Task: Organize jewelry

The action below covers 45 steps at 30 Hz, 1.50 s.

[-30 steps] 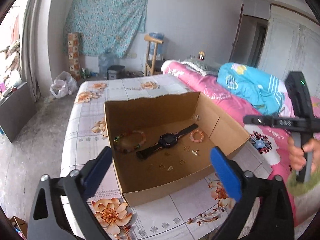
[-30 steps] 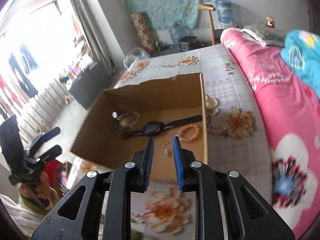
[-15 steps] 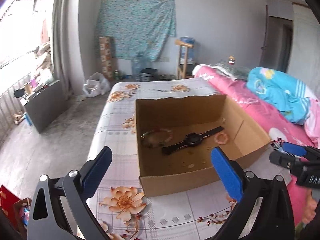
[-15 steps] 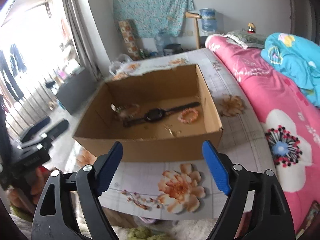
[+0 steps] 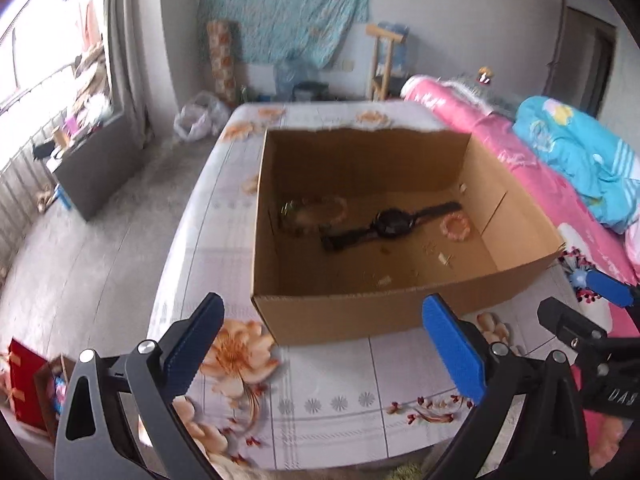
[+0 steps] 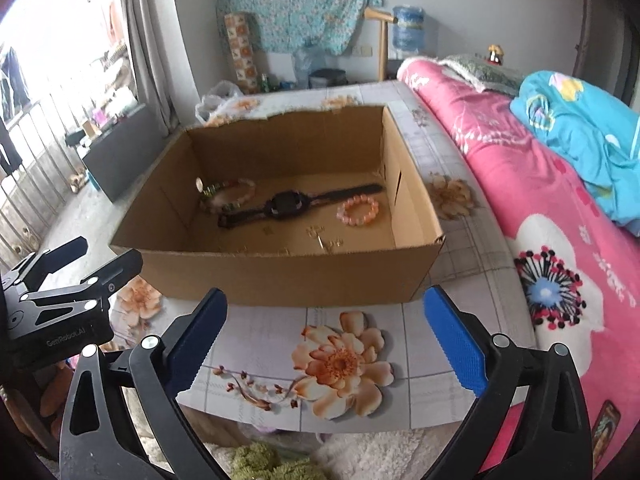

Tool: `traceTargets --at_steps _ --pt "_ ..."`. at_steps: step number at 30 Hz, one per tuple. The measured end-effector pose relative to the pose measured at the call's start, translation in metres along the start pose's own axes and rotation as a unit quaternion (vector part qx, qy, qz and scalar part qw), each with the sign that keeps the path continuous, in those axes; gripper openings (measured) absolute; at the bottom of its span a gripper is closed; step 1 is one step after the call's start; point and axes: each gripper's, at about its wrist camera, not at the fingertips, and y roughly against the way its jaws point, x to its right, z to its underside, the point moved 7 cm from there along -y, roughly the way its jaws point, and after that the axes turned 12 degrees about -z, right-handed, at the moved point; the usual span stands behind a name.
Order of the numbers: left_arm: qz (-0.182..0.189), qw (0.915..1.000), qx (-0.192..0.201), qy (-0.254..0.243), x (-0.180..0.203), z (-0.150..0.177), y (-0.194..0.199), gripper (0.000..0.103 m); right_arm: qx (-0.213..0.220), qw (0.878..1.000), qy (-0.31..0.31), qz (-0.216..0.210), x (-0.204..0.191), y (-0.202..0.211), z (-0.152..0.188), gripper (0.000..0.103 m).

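Observation:
An open cardboard box (image 5: 360,312) (image 6: 288,280) stands on a floral tablecloth. Inside lie a black watch (image 5: 390,224) (image 6: 286,204), a pink bead bracelet (image 5: 456,226) (image 6: 358,210), a multicoloured bead bracelet (image 5: 312,214) (image 6: 228,194) and several small rings and earrings (image 5: 440,256) (image 6: 324,240). My left gripper (image 5: 324,344) is open and empty, just short of the box's near wall. My right gripper (image 6: 326,332) is open and empty, also in front of the box. Each gripper shows at the edge of the other's view.
The floral tablecloth (image 6: 340,360) covers the table (image 5: 320,400). A pink bed (image 6: 540,200) with a blue quilt (image 6: 580,128) lies to the right. A dark cabinet (image 5: 92,172) stands on the floor at left. A green rug (image 6: 272,460) is below the table edge.
My right gripper has opened from nearly shut to wide. Both grippers have pulled back from above the box to in front of its near wall.

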Motion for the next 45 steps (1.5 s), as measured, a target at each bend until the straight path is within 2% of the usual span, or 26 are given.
traceTargets --at_steps 2,7,18,45 --pt "-0.017 0.9997 -0.018 -0.006 0.003 0.004 -0.007 0.097 -0.020 1.000 0.001 0.010 0.004 -0.010 0.004 0.095" --pt "-0.023 0.9976 -0.065 -0.009 0.011 0.013 -0.026 0.097 -0.063 0.998 -0.017 0.020 0.013 -0.033 0.012 0.095" --pt "-0.045 0.9943 -0.096 -0.005 0.012 0.011 -0.042 0.097 -0.083 0.996 -0.033 0.023 0.019 -0.047 0.012 0.095" --pt "-0.042 0.9932 -0.109 0.004 0.016 0.010 -0.047 0.097 -0.077 0.996 -0.035 0.037 0.023 -0.047 0.005 0.095"
